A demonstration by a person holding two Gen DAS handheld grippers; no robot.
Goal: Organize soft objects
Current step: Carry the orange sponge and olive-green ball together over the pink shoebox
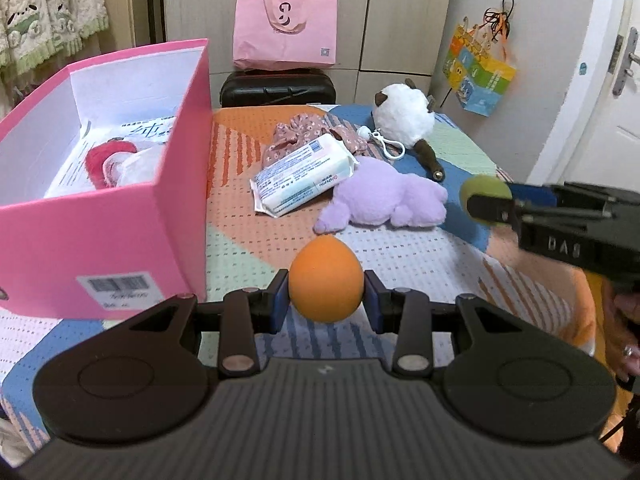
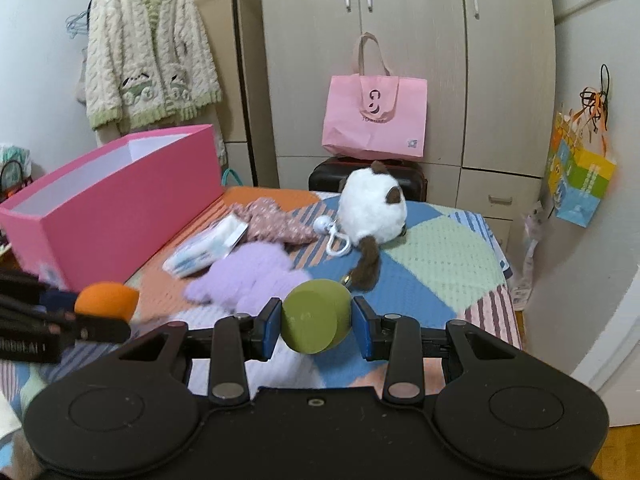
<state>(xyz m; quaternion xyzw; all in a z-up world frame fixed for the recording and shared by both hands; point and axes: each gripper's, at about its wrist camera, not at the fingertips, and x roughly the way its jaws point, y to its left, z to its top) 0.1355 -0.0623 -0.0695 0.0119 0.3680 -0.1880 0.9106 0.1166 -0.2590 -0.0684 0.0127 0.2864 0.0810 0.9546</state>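
Your left gripper (image 1: 326, 298) pinches the orange ball (image 1: 326, 278), nearer the pink box (image 1: 104, 224) on its left; your right gripper (image 2: 316, 326) pinches the green ball (image 2: 316, 316)

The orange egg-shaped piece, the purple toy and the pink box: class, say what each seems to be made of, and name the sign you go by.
Orange egg-shaped piece, clamped in the left gripper: probably foam sponge; matte, smooth, no shine.
Purple toy: plush fabric; fuzzy pile, soft slumped outline.
Pink box: likely cardboard; flat stiff walls, sharp folded edges, white inside, barcode sticker.
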